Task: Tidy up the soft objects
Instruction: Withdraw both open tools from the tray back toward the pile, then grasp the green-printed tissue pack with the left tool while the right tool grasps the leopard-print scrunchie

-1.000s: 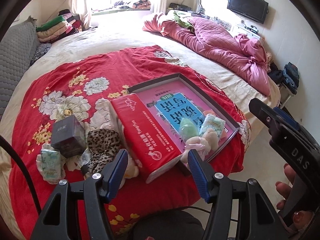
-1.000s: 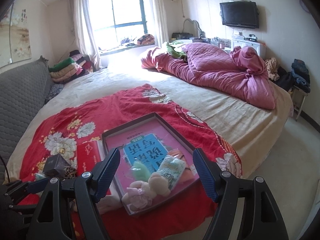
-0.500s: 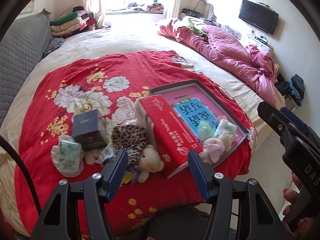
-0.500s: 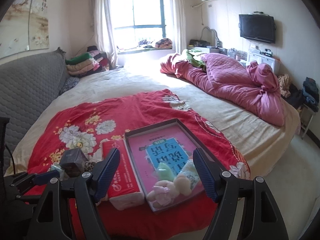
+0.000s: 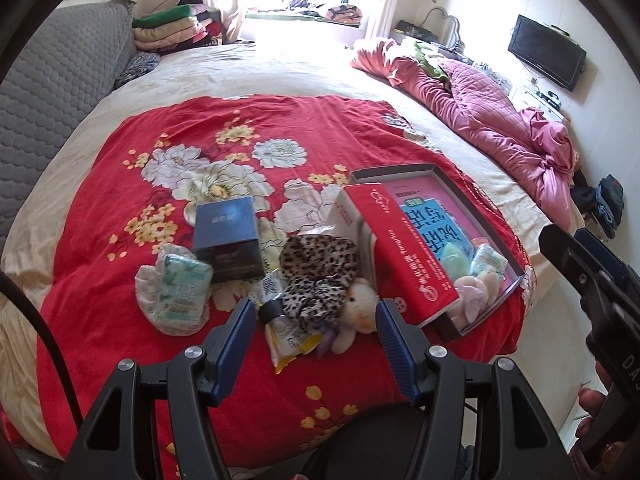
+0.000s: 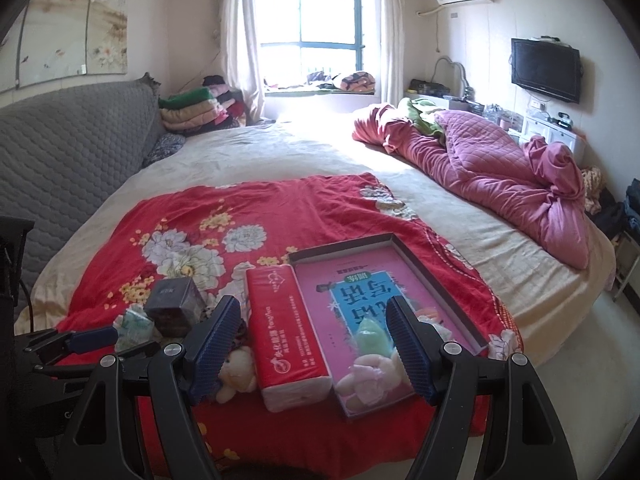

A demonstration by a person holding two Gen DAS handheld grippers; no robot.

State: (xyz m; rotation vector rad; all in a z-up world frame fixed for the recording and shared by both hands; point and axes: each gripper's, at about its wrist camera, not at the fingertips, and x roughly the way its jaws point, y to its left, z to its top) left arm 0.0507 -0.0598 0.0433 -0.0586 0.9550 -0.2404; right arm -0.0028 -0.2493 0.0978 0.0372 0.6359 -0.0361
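A shallow pink tray [image 5: 470,204] [image 6: 440,300] lies on the red floral cloth [image 5: 200,128] and holds a green sponge [image 5: 454,262], a tissue pack [image 5: 486,262] and a pink plush [image 5: 476,294]. A red tissue brick [image 5: 404,252] [image 6: 288,328] lies left of it. A leopard cloth [image 5: 320,276], a cream plush toy [image 5: 358,310], a yellow packet [image 5: 292,338], a dark blue box [image 5: 228,236] and a diaper pack [image 5: 176,292] lie further left. My left gripper [image 5: 316,332] is open and empty, just in front of the leopard cloth. My right gripper [image 6: 312,340] is open and empty over the tissue brick.
A crumpled pink quilt [image 6: 500,176] lies on the right of the bed. A grey padded headboard [image 6: 68,140] stands at the left, with folded blankets [image 6: 196,108] by the window. The floor drops off past the bed's right edge [image 6: 580,312].
Both grippers have swung left, so the left wrist view now centres on the leopard cloth and plush instead of the red tissue brick. Both stay open and nothing on the bed has moved.
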